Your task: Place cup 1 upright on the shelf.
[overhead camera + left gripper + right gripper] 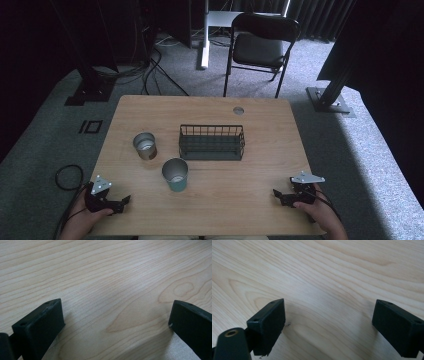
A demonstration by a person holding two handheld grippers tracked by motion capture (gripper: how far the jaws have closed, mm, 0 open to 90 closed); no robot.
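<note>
Fingers (37,325) of the left gripper (120,202) spread wide, released, nothing between them but bare wood grain of the surface (240,195); resting low on it, at about 8 o'clock of the tabletop, held by the left hand (87,217). Pointing toward 3 o'clock, across the near edge.

Fingers (268,325) of the right gripper (278,194) likewise far apart, released, gripping nothing, with only pale wood in the gap; set down near 4 o'clock of the surface, under the right hand (317,207), aimed toward 9 o'clock. Well apart from the left gripper, facing it across the near strip of wood.

Nearest to both: teal cup (175,174), upright, open mouth up, at about 6 o'clock of the centre, closer to the left gripper than to the right, touched by neither. Just beyond it toward 10 o'clock, brown cup (145,146), also upright, near the teal one but not touching. Dark wire basket (212,142) at the centre, at 3 o'clock of the brown cup and 1 o'clock of the teal cup, standing apart from both. Contents of the cups too small to tell.

Folding chair (260,47) on the carpet past the far edge, at 12 o'clock.
</note>
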